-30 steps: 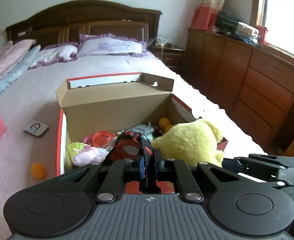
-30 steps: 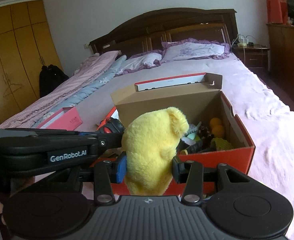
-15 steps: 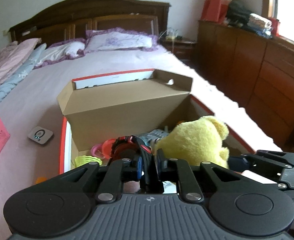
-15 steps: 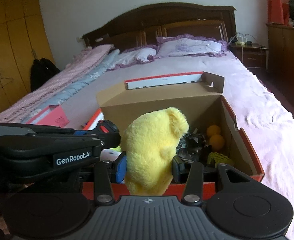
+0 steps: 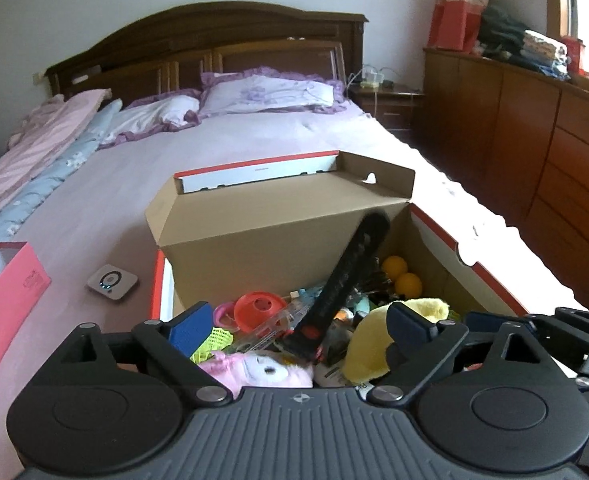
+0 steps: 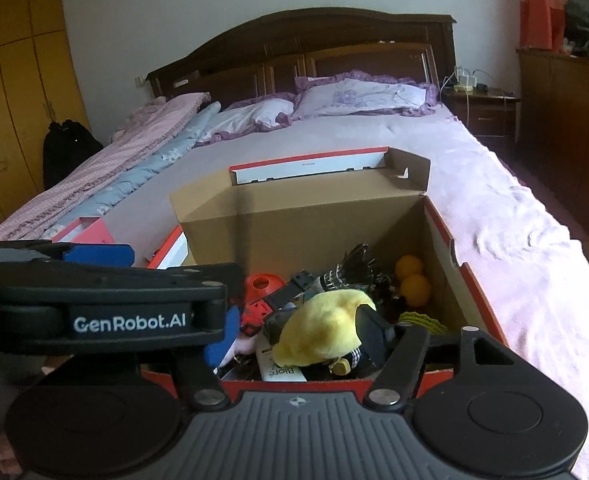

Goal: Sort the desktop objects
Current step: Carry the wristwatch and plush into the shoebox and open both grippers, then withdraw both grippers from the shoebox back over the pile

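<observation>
An open red cardboard box (image 5: 278,236) sits on the bed and holds many small toys. My left gripper (image 5: 298,326) is open above the box's near end. A black and red watch (image 5: 346,280) stands tilted in the box between its fingers, free of them. My right gripper (image 6: 298,332) is open over the box too, with the yellow plush toy (image 6: 322,330) lying in the box between its fingers. The plush also shows in the left wrist view (image 5: 374,336). Two orange balls (image 6: 412,278) lie at the box's right side.
A pink box (image 5: 2,304) and a small grey device (image 5: 111,283) lie on the bed left of the red box. A pink plush (image 5: 254,372) and a red plastic toy (image 5: 258,310) are in the box. Wooden drawers (image 5: 534,152) stand to the right.
Both grippers have opened. The left let go of the watch and the right let go of the yellow plush; both things now rest in the box.
</observation>
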Demonstrator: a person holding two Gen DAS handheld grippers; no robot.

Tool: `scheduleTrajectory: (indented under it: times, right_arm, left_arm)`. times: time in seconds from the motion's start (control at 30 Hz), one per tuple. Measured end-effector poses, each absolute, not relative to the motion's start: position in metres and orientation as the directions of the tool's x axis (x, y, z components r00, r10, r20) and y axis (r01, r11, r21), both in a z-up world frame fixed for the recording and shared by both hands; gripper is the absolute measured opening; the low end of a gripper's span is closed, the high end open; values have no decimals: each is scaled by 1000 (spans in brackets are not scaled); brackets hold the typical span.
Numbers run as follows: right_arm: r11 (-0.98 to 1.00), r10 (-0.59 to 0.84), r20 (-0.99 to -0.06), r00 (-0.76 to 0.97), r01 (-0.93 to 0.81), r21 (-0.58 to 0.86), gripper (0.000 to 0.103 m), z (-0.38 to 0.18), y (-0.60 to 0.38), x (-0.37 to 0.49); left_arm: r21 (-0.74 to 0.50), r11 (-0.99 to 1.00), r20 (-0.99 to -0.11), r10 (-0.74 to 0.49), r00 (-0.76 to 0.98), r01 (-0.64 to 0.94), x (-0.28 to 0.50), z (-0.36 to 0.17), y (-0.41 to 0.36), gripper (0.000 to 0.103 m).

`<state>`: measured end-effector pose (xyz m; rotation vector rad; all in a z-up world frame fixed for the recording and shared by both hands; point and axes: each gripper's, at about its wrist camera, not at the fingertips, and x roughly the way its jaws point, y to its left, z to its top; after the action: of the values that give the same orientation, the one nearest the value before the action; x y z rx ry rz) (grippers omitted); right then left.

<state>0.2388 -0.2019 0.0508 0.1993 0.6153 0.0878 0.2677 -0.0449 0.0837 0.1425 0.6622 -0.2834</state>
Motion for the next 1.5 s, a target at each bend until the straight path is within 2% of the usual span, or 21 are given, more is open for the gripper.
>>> scheduleTrajectory:
  times: [0.43, 0.93, 1.17, 1.5]
  right_arm:
    - [974, 146, -534, 833, -26, 227, 73, 73, -203, 184]
    - [972, 143, -555, 819, -9, 237, 75, 70, -201, 114]
    - [974, 126, -587, 800, 14, 227, 76, 56, -202, 83]
    - [971, 106, -711, 695, 83, 226, 76, -9, -209, 50]
  left_arm:
    - [19, 962, -595, -209, 776, 273, 232, 113, -37, 100]
    - [-7, 966, -619, -207, 758, 258, 178, 111, -32, 100]
    - [-15, 975, -652, -179, 737, 223, 148, 87, -20, 100]
    - [-20, 988, -796, -107, 596, 152, 119, 8, 15, 100]
